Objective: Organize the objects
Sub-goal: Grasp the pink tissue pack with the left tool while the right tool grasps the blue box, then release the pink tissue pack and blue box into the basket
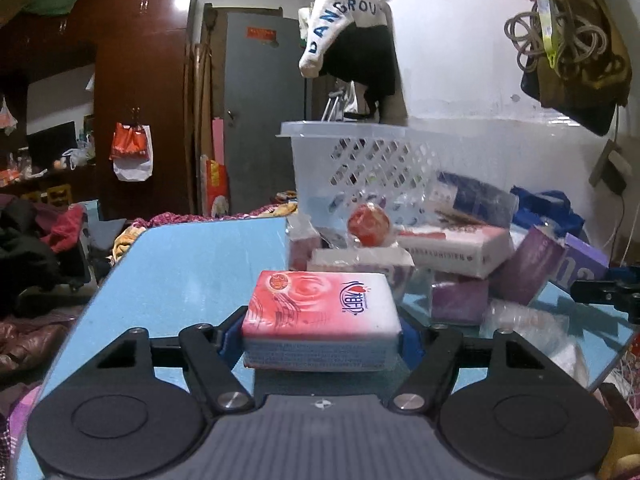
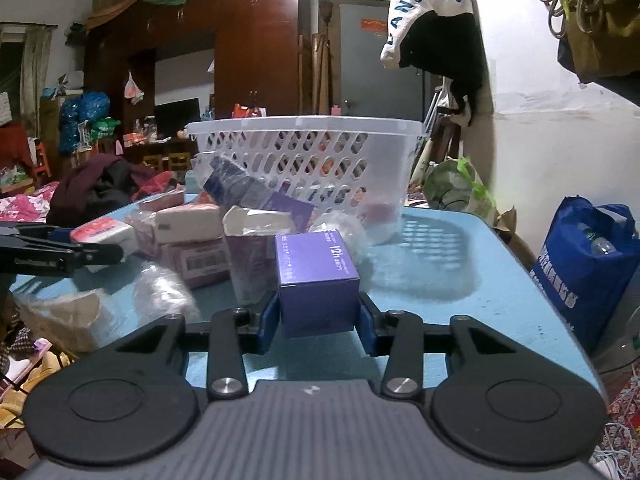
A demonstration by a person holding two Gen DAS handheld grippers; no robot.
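My left gripper (image 1: 320,332) is shut on a pink and white tissue pack (image 1: 320,316) and holds it above the blue table (image 1: 192,264). My right gripper (image 2: 318,320) is shut on a purple box (image 2: 316,280) marked 12h, held above the table (image 2: 480,300). A white plastic basket (image 2: 304,160) stands at the back of the table; it also shows in the left wrist view (image 1: 360,160). A pile of packs and boxes (image 2: 200,236) lies in front of it. The left gripper with its pack shows at the left of the right wrist view (image 2: 80,252).
A red ball (image 1: 368,224) sits in the pile with white and purple boxes (image 1: 520,268). Crumpled clear plastic (image 2: 164,288) lies on the table. A blue bag (image 2: 588,264) stands right of the table. Clothes hang above the basket (image 1: 352,40). A cluttered bed lies to the left.
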